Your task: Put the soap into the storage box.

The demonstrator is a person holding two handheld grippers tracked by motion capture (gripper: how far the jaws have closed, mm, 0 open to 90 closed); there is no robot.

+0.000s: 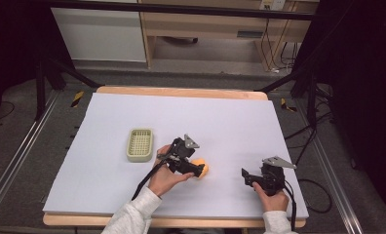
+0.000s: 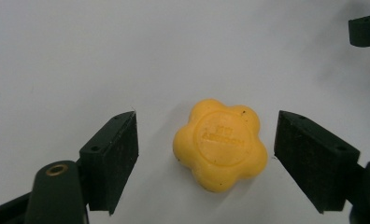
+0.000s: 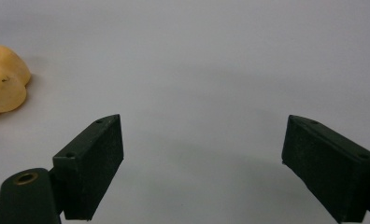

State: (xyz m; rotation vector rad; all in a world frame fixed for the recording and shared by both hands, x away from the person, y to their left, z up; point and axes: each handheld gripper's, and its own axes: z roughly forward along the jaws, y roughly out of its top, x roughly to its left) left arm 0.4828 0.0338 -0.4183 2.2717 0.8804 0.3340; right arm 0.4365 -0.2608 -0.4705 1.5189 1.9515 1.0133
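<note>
we count: 1 yellow flower-shaped soap (image 2: 221,150) | 1 pale green basket (image 1: 140,145) | 2 grippers – left gripper (image 1: 199,170), right gripper (image 1: 245,175) | 1 table (image 1: 230,117) | 2 hands, one per gripper

Around the yellow soap (image 2: 221,150) there is bare surface (image 1: 230,117) on every side, and gaps between it and each of my left fingers (image 2: 113,158). Left of the soap stands the green basket (image 1: 140,145); right of it, my right gripper (image 1: 246,176).
</note>
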